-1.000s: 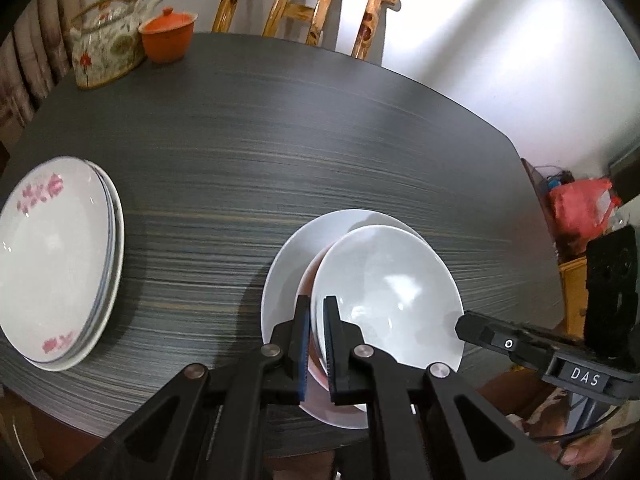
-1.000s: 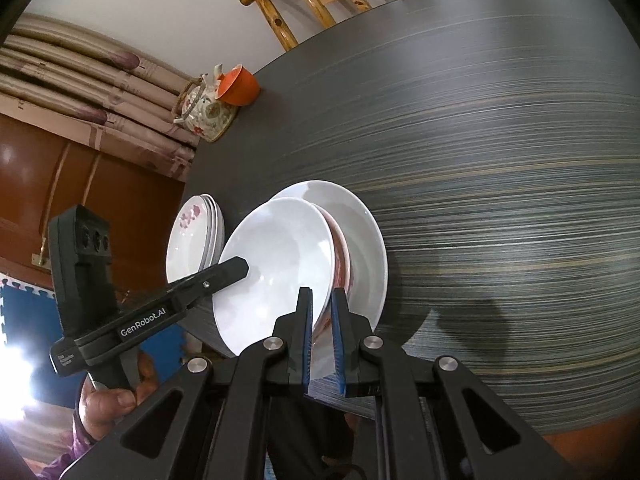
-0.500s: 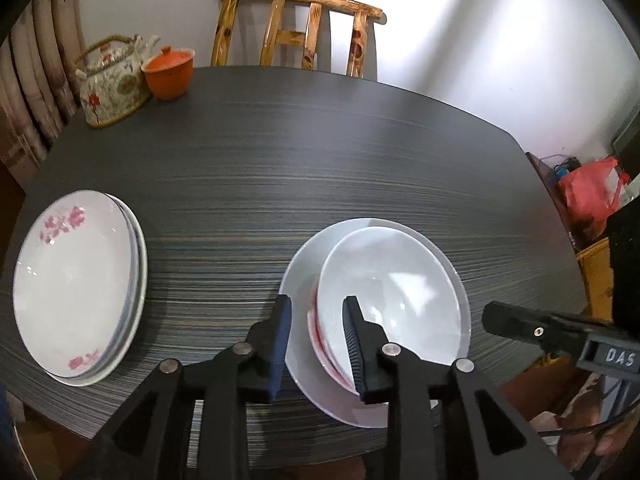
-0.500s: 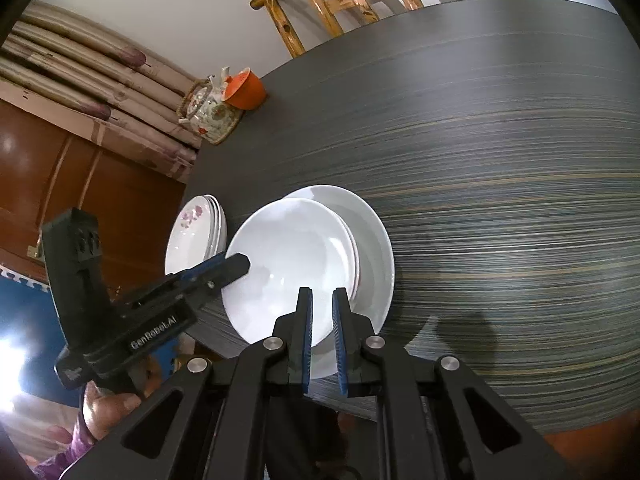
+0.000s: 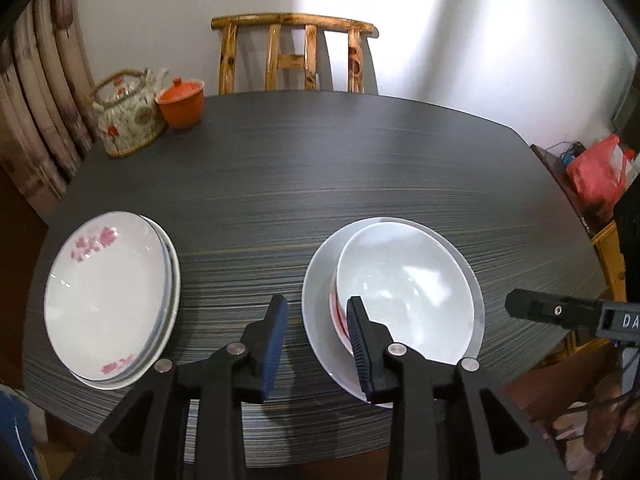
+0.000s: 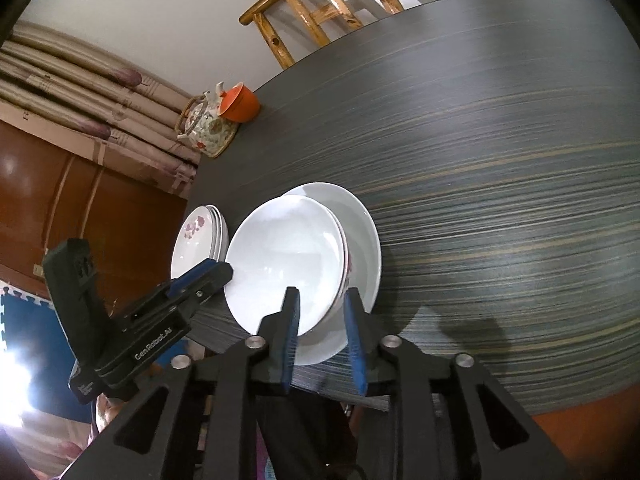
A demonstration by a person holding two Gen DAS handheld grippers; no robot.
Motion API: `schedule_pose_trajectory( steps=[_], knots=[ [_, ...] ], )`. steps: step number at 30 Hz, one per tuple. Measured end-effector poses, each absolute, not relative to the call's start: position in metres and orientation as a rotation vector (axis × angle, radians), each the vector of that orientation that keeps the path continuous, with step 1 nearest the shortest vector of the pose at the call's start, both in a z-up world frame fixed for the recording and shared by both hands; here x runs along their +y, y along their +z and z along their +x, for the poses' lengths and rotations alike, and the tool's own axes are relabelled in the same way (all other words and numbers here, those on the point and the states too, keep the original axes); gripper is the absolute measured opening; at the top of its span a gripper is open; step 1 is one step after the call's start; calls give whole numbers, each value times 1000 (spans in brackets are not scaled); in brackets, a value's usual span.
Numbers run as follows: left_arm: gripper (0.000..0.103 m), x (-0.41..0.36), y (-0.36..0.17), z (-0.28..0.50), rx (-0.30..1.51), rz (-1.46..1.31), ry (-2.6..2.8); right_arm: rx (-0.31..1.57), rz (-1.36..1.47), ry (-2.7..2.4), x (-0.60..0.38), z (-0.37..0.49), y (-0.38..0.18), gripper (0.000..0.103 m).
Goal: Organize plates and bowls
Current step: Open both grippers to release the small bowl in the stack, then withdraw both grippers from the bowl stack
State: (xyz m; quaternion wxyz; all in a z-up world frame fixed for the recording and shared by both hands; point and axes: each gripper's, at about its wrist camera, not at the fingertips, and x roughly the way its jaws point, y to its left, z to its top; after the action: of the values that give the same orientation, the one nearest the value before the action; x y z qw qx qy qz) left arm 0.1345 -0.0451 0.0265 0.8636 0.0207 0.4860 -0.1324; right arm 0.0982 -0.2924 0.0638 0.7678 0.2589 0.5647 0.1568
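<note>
A white bowl (image 5: 404, 284) sits nested in a red-patterned bowl on a white plate (image 5: 316, 300) near the table's front edge; the stack also shows in the right wrist view (image 6: 288, 256). A stack of pink-flowered plates (image 5: 108, 296) lies at the left, also in the right wrist view (image 6: 196, 240). My left gripper (image 5: 316, 320) is open and empty, just left of the bowls. My right gripper (image 6: 320, 312) is open and empty, its jaws either side of the bowls' near rim.
A dark striped table (image 5: 320, 168) holds a floral teapot (image 5: 128, 116) and an orange lidded cup (image 5: 180, 100) at the far left. A wooden chair (image 5: 292, 56) stands behind. A red bag (image 5: 596, 172) lies off the right edge.
Both grippers have opened and let go of the white bowl, which now rests level in the stack. Both have drawn back toward the table's front edge.
</note>
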Motion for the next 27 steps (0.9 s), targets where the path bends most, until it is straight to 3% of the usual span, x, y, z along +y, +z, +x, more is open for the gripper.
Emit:
schedule_pose_trajectory(
  steps=[17,20,24,27],
  knots=[
    [32,-32,21,109,969,124,-237,1160,470,251,-286,71,68,25],
    [38,-31,18,109,964,127,-242,1113,462,239,-286,65,73,26],
    [41,-25,13,109,957,109,-254,1067,407,204,-284,61,81,49],
    [41,-18,9,110,963,66,-266,1067,394,187,-283,60,81,50]
  ],
)
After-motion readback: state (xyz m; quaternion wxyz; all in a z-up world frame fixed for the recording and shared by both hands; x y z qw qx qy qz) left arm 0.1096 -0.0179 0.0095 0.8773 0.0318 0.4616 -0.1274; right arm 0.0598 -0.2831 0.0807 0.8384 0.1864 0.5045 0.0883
